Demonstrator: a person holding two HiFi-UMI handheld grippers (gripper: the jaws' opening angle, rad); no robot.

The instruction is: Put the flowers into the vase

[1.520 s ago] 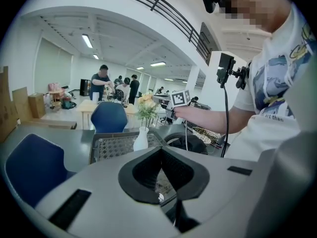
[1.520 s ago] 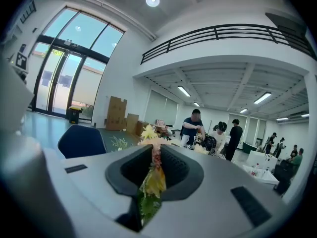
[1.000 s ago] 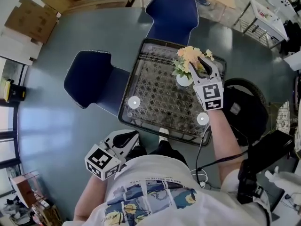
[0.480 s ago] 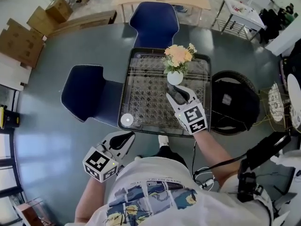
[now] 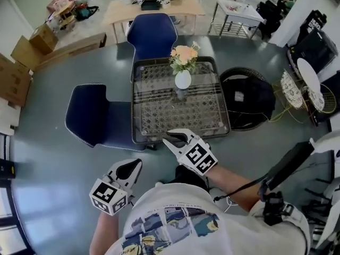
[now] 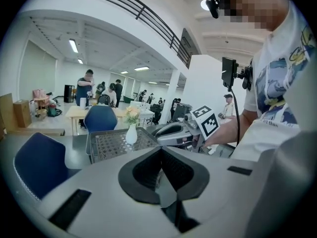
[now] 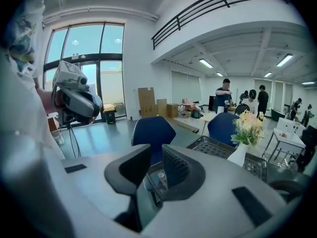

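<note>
Jaws of the right gripper [image 5: 169,137] stand slightly apart, just closing, nothing between them. The left gripper [image 5: 137,162] has its jaws pressed together, empty. The flowers [image 5: 184,54] stand in the vase [image 5: 183,79] near the table's [image 5: 159,110] far edge. Both grippers hover off its near edge.

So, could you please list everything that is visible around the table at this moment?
mesh-top table: one, dark grey, middle of the floor
vase: one, white, upright on the table's far side
flowers: one bunch, peach and yellow, standing in the vase
chairs: two, blue, one behind the table, one at its left
wooden table: one, light brown, far end
cardboard boxes: several, brown, far left
left gripper: one, grey, low left, shut, empty
right gripper: one, grey, at the table's near edge; jaws have just been closing, slightly apart, nothing between them
</note>
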